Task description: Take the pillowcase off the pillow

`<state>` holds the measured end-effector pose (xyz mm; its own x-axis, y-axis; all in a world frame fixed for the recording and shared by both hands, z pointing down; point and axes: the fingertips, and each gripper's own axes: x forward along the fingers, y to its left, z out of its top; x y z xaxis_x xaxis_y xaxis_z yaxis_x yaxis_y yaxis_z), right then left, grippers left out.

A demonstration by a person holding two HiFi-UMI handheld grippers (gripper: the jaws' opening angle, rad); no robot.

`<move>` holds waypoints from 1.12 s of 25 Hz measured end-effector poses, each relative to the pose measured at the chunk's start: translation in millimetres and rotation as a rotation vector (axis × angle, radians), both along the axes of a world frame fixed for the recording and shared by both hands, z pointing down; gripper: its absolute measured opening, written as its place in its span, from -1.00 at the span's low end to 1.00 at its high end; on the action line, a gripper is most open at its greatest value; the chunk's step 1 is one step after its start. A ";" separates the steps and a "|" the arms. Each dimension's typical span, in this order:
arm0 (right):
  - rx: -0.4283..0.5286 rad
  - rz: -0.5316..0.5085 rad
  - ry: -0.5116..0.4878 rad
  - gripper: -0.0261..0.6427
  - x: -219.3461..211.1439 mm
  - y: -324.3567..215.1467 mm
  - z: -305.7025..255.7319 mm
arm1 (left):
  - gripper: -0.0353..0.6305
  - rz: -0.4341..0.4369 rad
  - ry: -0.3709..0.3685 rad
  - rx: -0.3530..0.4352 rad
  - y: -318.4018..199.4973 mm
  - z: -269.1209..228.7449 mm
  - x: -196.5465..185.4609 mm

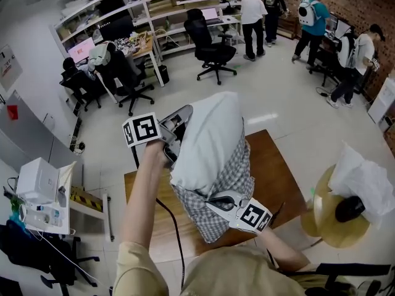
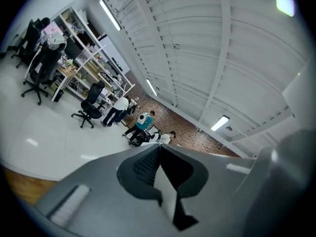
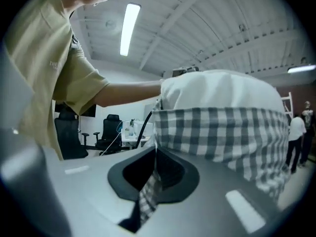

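In the head view a white pillow (image 1: 210, 131) is held upright above the wooden table (image 1: 278, 177), its upper half bare. The grey-and-white checked pillowcase (image 1: 225, 187) covers only its lower half. My left gripper (image 1: 175, 145) is at the pillow's left side; in the left gripper view it (image 2: 159, 151) is shut on a fold of the white pillow (image 2: 167, 189). My right gripper (image 1: 213, 197) is at the pillowcase's lower front. In the right gripper view it (image 3: 155, 151) is shut on a strip of the checked pillowcase (image 3: 222, 132), with the pillow (image 3: 217, 90) bulging out above.
A black cable (image 1: 176, 227) runs across the table's left part. A round yellow stool (image 1: 324, 217) with a white cloth (image 1: 364, 180) stands at the right. A white box (image 1: 37, 180) sits on a stand at the left. Office chairs (image 1: 210, 48), desks and standing people (image 1: 253, 17) fill the back.
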<state>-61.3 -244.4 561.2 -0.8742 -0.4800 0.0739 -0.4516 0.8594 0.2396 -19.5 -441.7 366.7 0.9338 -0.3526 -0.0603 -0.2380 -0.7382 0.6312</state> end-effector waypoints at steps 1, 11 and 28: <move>-0.039 0.004 0.025 -0.91 -1.5 -4.0 22.4 | -0.88 0.006 0.021 -0.020 0.1 2.2 -4.8; -0.273 -0.174 -0.297 -0.66 35.8 15.2 31.0 | -0.88 -0.047 0.027 -0.237 45.3 39.5 -45.0; -0.465 0.325 -0.689 -0.89 212.0 -143.2 40.5 | -0.88 0.303 0.087 0.163 156.3 -39.2 -7.8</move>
